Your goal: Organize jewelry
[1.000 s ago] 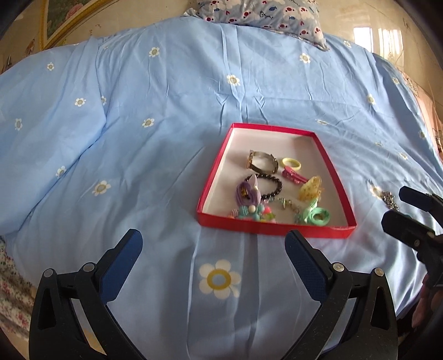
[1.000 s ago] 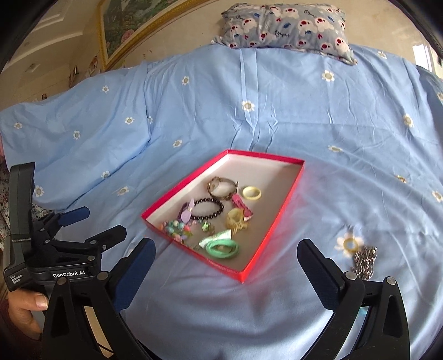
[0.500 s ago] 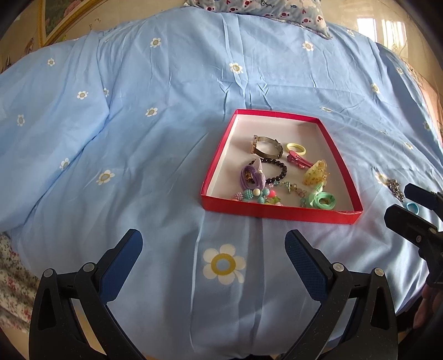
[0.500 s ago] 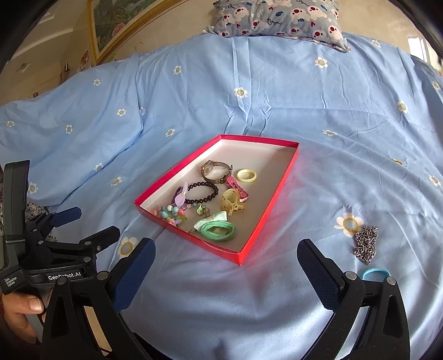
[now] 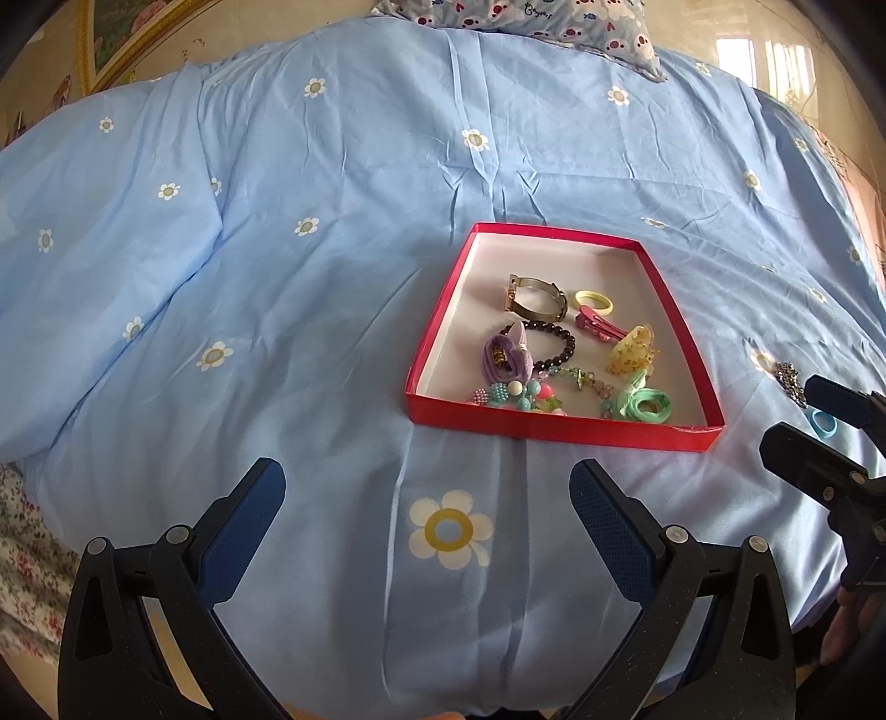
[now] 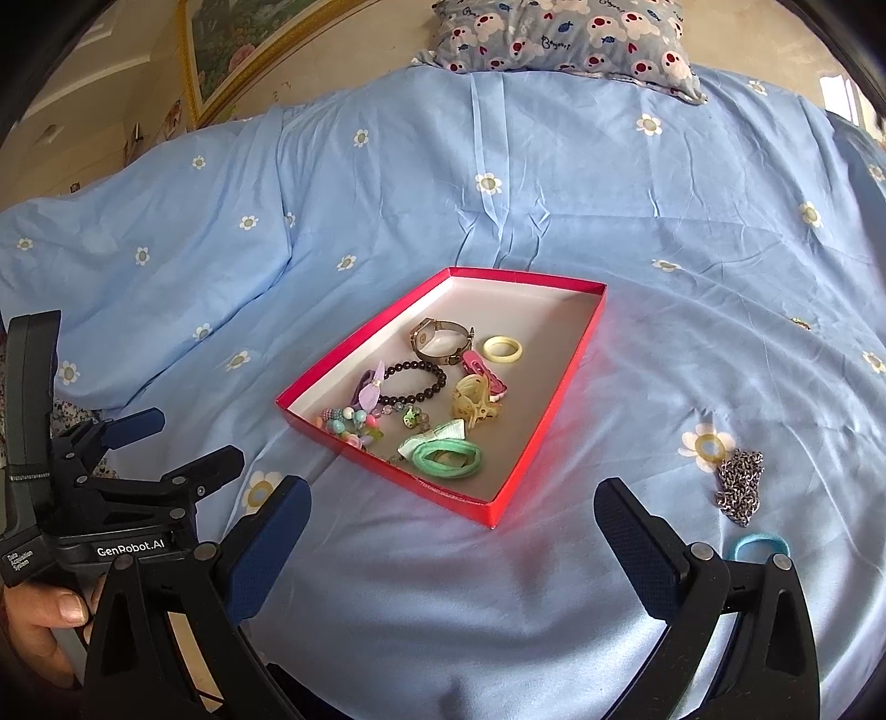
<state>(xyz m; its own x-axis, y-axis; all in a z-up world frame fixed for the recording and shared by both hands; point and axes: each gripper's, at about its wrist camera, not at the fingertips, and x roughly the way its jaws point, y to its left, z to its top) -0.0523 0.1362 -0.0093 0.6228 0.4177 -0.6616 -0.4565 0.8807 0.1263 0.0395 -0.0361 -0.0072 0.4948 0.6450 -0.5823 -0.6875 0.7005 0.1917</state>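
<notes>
A red tray lies on the blue bed cover and holds several pieces: a watch, a black bead bracelet, a yellow ring, a green hair tie. A silver chain and a blue hair tie lie on the cover right of the tray. My left gripper is open and empty, in front of the tray. My right gripper is open and empty, near the tray's front corner; the chain is beyond its right finger.
A patterned pillow lies at the head of the bed. A framed picture hangs on the wall at the back left. The bed's near edge runs just below both grippers. The bed cover spreads wide to the left of the tray.
Both grippers have drawn back and risen from the tray, which now sits farther off. The blue hair tie has come into view. Both stay open.
</notes>
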